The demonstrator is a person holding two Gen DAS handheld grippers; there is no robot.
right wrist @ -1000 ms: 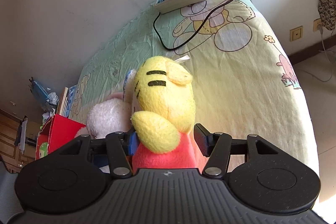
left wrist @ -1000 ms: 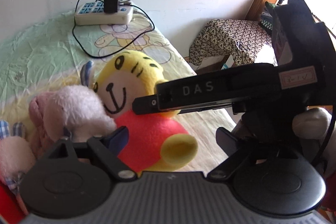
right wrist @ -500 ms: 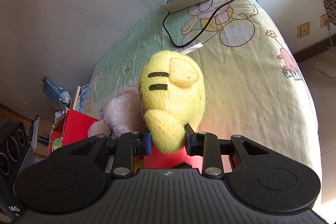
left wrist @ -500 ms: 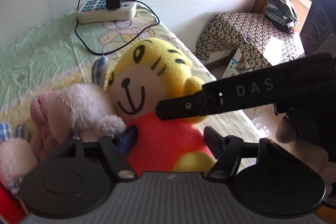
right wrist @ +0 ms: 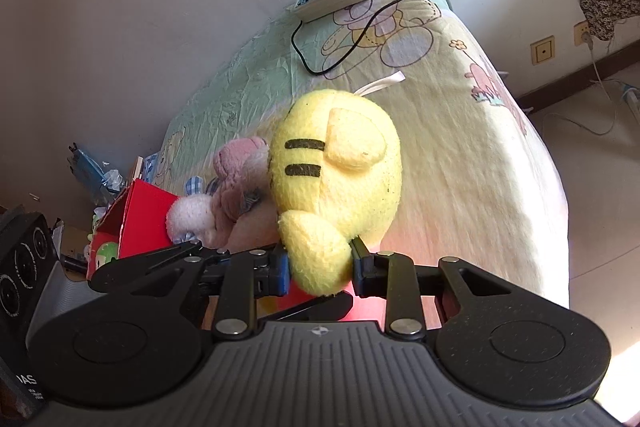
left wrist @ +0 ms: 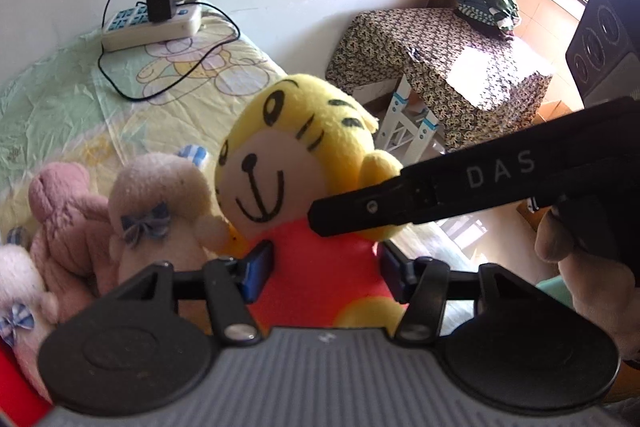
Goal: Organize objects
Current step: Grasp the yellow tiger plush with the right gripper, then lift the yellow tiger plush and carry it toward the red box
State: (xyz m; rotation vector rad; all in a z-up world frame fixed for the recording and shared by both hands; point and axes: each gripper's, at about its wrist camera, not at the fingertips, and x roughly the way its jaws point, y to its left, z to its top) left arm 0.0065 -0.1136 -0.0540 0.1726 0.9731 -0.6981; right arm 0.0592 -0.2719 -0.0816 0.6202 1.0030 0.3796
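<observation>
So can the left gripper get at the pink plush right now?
Probably not directly. The left gripper has its fingers either side of the tiger's red body, so it is taken up. The pink plush sits just beside it on the bed, uncovered, so it looks reachable once the gripper backs away.

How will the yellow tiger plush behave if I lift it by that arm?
Probably floppy: the right gripper pinches only the tiger plush's soft arm, so its body may dangle and swing. Likely light, being stuffed fabric. Fuzzy cloth should grip well, though the arm squashes.
</observation>
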